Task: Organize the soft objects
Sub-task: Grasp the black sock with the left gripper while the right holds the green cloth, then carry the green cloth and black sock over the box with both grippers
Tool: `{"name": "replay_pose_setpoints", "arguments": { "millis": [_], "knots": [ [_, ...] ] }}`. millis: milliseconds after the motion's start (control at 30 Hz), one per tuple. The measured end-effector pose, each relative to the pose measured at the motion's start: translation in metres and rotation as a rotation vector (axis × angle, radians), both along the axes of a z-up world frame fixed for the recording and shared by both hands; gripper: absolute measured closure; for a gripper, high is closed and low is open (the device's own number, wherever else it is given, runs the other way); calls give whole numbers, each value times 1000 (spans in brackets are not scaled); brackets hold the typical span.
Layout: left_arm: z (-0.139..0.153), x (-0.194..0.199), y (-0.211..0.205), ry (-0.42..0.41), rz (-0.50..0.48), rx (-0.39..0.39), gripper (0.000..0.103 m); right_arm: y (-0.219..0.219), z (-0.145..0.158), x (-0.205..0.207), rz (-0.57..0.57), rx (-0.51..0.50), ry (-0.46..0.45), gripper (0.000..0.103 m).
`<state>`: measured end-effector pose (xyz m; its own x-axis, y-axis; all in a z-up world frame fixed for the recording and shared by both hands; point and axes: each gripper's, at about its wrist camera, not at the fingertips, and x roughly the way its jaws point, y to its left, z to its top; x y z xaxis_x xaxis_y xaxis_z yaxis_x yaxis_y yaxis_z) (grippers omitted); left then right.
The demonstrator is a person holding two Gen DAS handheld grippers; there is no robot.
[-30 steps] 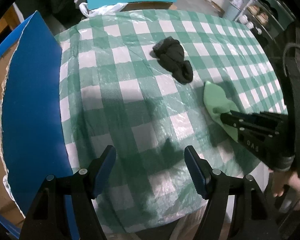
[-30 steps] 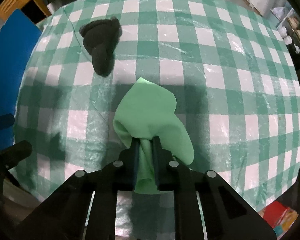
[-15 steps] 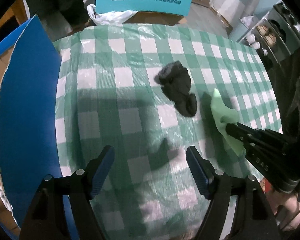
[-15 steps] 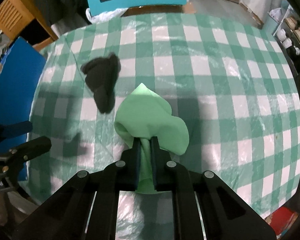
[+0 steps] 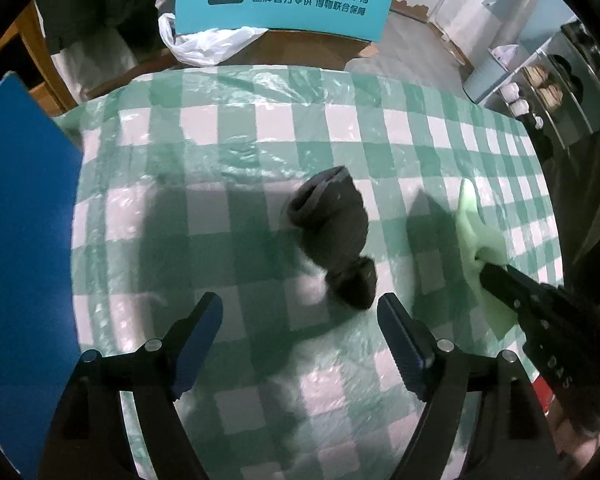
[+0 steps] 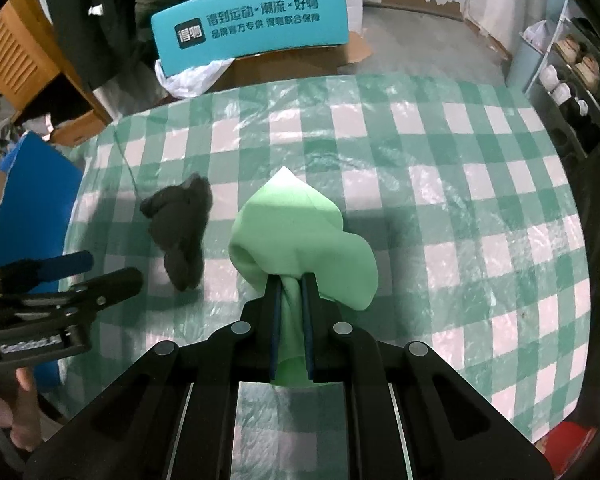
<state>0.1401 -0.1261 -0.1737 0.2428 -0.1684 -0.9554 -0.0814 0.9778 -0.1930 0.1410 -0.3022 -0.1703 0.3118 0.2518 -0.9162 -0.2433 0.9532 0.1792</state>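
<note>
Dim light, hard dark shadows, plastic glare, fisheye-warped black corners

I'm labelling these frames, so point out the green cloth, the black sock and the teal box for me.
green cloth (image 6: 300,236): right wrist view, on the broad middle fold.
black sock (image 5: 332,220): left wrist view, on the wide bunched upper part.
teal box (image 5: 284,0): left wrist view, on the printed front face.

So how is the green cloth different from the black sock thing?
The green cloth is pinched in the shut right gripper and hangs bunched; the black sock lies loose on the checked tablecloth, untouched. The cloth is bright and smooth, the sock dark and lumpy. Both are soft.
</note>
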Motion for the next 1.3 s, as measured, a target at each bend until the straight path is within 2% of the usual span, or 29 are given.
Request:
{"name": "replay_pose_setpoints", "arguments": {
  "millis": [367, 500, 633, 700, 767, 800, 833, 900, 1100, 1300],
  "knots": [
    [-16, 30, -4, 8, 52, -71, 20, -5, 11, 17, -33, 30, -24, 94],
    [-23, 40, -10, 7, 55, -64, 20, -2, 17, 16, -22, 25, -40, 94],
    [-29, 46, -20, 4, 13, -22, 22, -3, 15, 15, -18, 15, -40, 94],
    [-30, 46, -22, -9, -3, -3, 25, -4, 14, 15, -19, 15, -35, 94],
    [-29, 45, -25, -23, -19, 26, 34, -5, 13, 15, -21, 14, -32, 94],
    [-28, 45, -25, -27, -25, 39, 42, -6, 13, 14, -22, 14, -32, 94],
    [-28, 45, -26, -32, -36, 53, 55, -7, 13, 15, -24, 14, -31, 94],
    [-27, 44, -28, -35, -58, 42, 61, -7, 13, 15, -26, 13, -31, 94],
    [-20, 34, -31, -64, -100, 73, 65, -3, 16, 16, -22, 13, -37, 94],
    [-7, 23, -28, -77, -114, 70, 65, 0, 25, 13, -15, 16, -53, 94]
  ]
}}
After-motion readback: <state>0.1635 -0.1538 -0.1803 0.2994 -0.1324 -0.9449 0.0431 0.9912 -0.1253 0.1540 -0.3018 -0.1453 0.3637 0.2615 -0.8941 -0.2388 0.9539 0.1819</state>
